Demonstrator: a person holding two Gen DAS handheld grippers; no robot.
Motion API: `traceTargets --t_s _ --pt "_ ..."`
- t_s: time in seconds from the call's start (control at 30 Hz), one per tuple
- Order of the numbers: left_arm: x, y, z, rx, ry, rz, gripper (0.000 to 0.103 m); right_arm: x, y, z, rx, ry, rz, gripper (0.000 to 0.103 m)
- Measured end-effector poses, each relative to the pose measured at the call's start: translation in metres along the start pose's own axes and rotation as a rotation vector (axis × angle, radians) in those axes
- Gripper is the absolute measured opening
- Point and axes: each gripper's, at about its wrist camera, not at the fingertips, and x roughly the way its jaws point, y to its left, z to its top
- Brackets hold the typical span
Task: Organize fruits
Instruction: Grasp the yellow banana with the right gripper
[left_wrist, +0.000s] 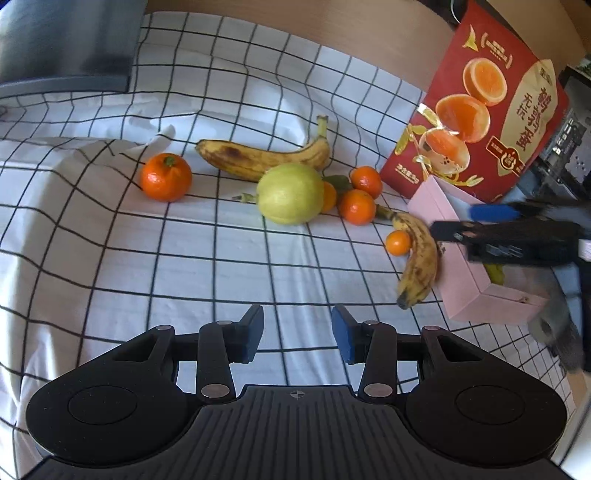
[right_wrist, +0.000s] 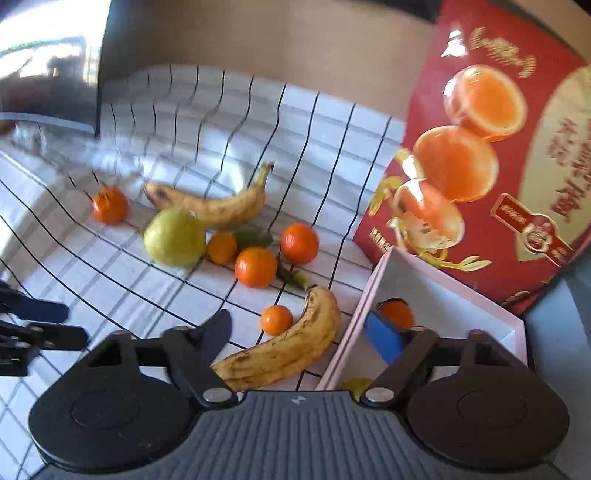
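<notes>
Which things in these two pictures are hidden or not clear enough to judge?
- Pink box contents: right wrist view, the right gripper covers the near part; only one orange and a yellow scrap show.
- Left wrist view: box interior hidden by the blurred right gripper.

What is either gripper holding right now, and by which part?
Nothing. The left gripper is open over bare cloth. The right gripper is open above the pink box, with no fruit between its fingers.
</notes>
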Motion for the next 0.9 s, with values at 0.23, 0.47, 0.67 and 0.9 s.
traceTargets --t_s 0.23,0.47,0.67,0.9 --pt "-0.009 0.012 -0.002 -0.018 -0.009 -0.032 0.045 0.084 -0.017 0.054 -0.021 0.22 0.005 0.045" --pt "-0.016 0.037 -0.009 -0.071 0.002 -0.017 0.045 0.129 -0.014 0.066 -0.063 0.32 -0.034 0.033" --pt "-0.018 0.046 -0.012 -0.079 0.013 -0.014 0.045 0.13 -0.013 0.065 -0.045 0.323 -0.03 0.033" --pt "-0.016 0.041 -0.012 -0.065 0.024 -0.035 0.045 0.124 -0.009 0.052 0.021 0.332 0.025 0.035"
